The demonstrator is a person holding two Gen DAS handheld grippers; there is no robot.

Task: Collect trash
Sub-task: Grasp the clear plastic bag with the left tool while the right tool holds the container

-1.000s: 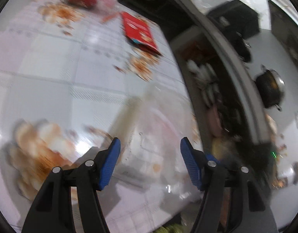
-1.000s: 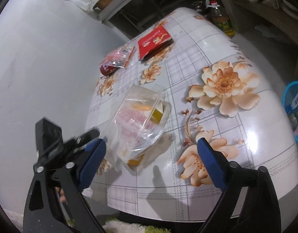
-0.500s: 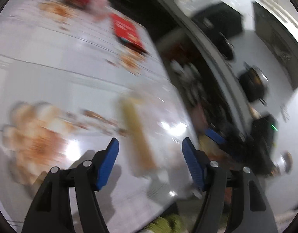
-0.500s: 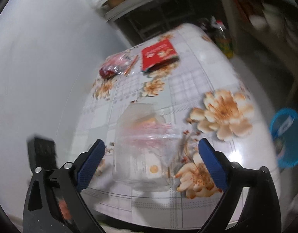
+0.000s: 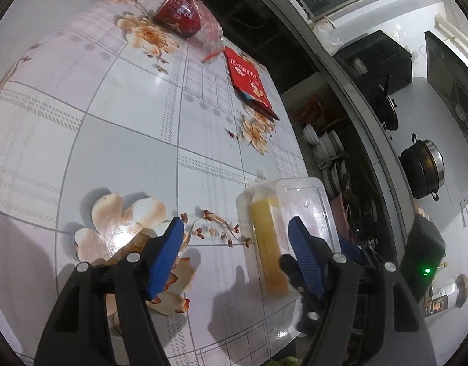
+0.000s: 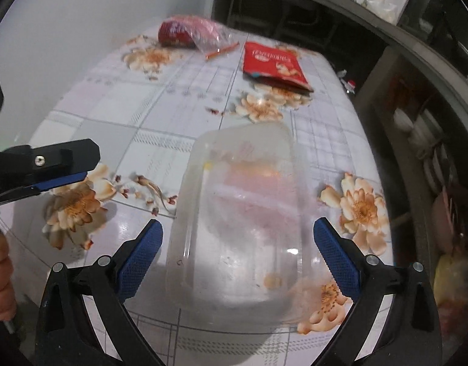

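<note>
clear rectangular plastic food container (image 6: 240, 222) between spread right fingers (image 6: 142, 253), untouched; left fingers (image 5: 169, 253) opening, empty; yellow contents only in left view.

Both fisheye views look steeply down from close above the flowered table (image 5: 117, 97), each framed at the bottom by its own fingers. Both take in the clear plastic box (image 6: 240, 213), the red packet (image 5: 249, 82) and the red can (image 6: 175, 32) at the upper frame.
</note>
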